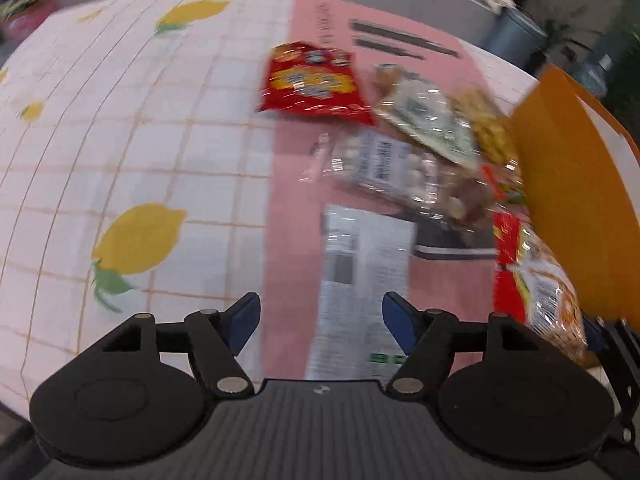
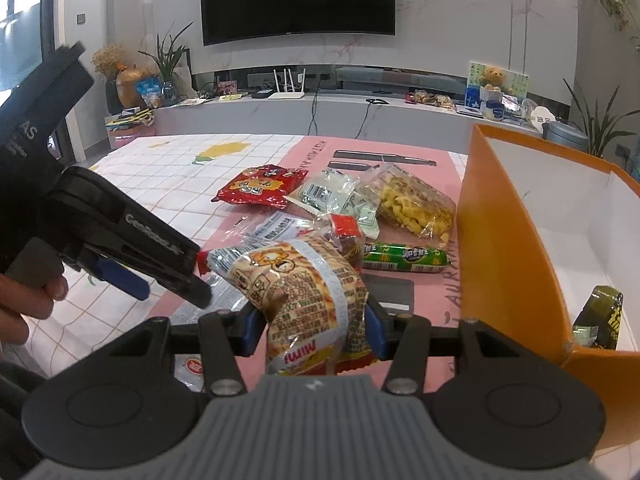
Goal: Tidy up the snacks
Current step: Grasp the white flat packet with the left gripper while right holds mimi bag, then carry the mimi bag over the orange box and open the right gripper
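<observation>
My right gripper (image 2: pixel 316 332) is shut on a beige and red mimi snack bag (image 2: pixel 308 300), held above the pink mat beside the orange box (image 2: pixel 508 240). The same bag (image 1: pixel 536 280) shows at the right edge of the left wrist view. My left gripper (image 1: pixel 322 320) is open over a silver-white packet (image 1: pixel 360 272) that lies flat on the mat; its pads do not touch it. In the right wrist view the left gripper (image 2: pixel 172 294) hangs left of the bag. The pile holds a red packet (image 2: pixel 260 188), a yellow snack bag (image 2: pixel 412 204) and a green sausage (image 2: pixel 404 258).
A dark green packet (image 2: pixel 600 316) lies inside the orange box. Two dark long items (image 2: pixel 384 158) rest at the mat's far end. A lemon-print tablecloth (image 1: pixel 140 140) covers the table to the left. A hand (image 2: pixel 24 300) holds the left gripper. A TV console stands behind the table.
</observation>
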A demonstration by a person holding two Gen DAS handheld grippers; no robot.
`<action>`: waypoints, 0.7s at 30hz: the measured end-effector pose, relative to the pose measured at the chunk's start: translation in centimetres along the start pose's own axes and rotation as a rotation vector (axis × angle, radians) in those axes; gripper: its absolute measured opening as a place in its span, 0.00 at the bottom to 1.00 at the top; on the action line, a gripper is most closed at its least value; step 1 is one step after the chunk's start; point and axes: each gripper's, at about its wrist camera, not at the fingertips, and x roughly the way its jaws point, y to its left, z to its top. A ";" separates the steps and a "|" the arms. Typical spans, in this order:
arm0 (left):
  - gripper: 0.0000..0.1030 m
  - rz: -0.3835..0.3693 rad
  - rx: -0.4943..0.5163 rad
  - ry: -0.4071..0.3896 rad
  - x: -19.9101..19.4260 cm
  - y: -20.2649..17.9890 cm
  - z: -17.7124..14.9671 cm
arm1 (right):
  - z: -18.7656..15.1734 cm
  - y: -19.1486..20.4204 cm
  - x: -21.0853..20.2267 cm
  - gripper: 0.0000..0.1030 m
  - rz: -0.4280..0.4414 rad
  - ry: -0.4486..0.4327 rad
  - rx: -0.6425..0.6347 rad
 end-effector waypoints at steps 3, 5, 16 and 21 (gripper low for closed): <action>0.85 0.027 0.075 -0.015 0.0 -1.6 -0.4 | 0.2 -0.6 -0.2 0.48 -0.013 -0.005 0.030; 0.85 0.008 0.103 0.007 0.6 -2.2 -0.6 | 0.3 -0.9 -0.4 0.48 -0.017 -0.011 0.043; 0.56 0.095 0.147 -0.027 1.8 -4.2 -0.9 | 0.8 -1.3 -1.4 0.48 -0.001 -0.047 0.060; 0.53 0.021 0.089 -0.056 1.5 -2.7 -0.7 | 0.8 -1.5 -1.6 0.48 -0.001 -0.053 0.065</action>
